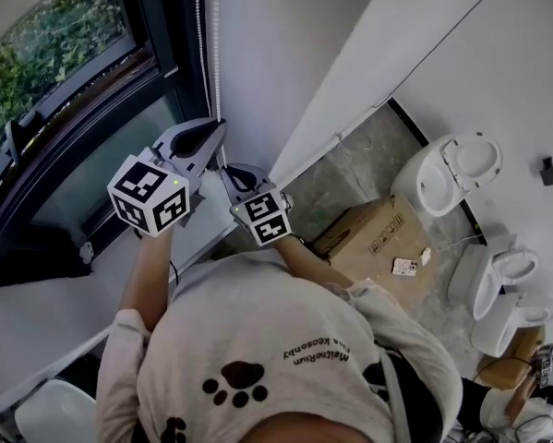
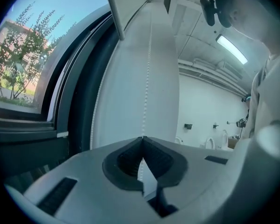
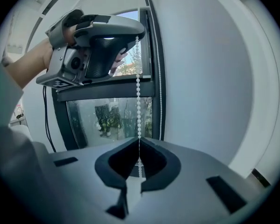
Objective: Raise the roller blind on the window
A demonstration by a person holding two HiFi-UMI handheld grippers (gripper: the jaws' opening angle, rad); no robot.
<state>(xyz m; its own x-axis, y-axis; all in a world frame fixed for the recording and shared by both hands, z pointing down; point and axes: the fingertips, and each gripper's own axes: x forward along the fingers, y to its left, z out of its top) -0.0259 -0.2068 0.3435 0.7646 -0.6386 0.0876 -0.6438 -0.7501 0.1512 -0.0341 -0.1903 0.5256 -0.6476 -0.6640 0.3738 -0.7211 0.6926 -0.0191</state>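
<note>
Where the person stands at the window (image 1: 68, 90), both grippers are set on one strand of the roller blind's bead chain (image 3: 139, 92), which hangs against the white wall (image 1: 285, 53) just beside the dark window frame. The left gripper (image 1: 213, 129) is the higher of the two; its jaws are pressed together on the bead chain (image 2: 148, 69), which rises straight from their tips. The right gripper (image 1: 232, 170) sits directly below it, its jaws likewise pinching the same strand, so that the chain runs taut from the left gripper (image 3: 137, 34) down into the right gripper (image 3: 139, 141). A second strand (image 3: 159, 78) hangs free along the frame edge, apart from both grippers.

The blind's fabric is not clearly shown; a pale strip (image 2: 115, 10) at the top of the left gripper view may be its lower edge. The glass below is uncovered, with trees (image 1: 59, 26) beyond.

In the head view the person's shirt (image 1: 258, 358) and forearms hide the floor nearest the window. Behind the person lie a cardboard box (image 1: 373, 238) and several white toilets (image 1: 451, 169) on the floor. A white sill (image 1: 45, 321) runs under the window, and a black cable (image 3: 45, 111) hangs at the left of the frame.
</note>
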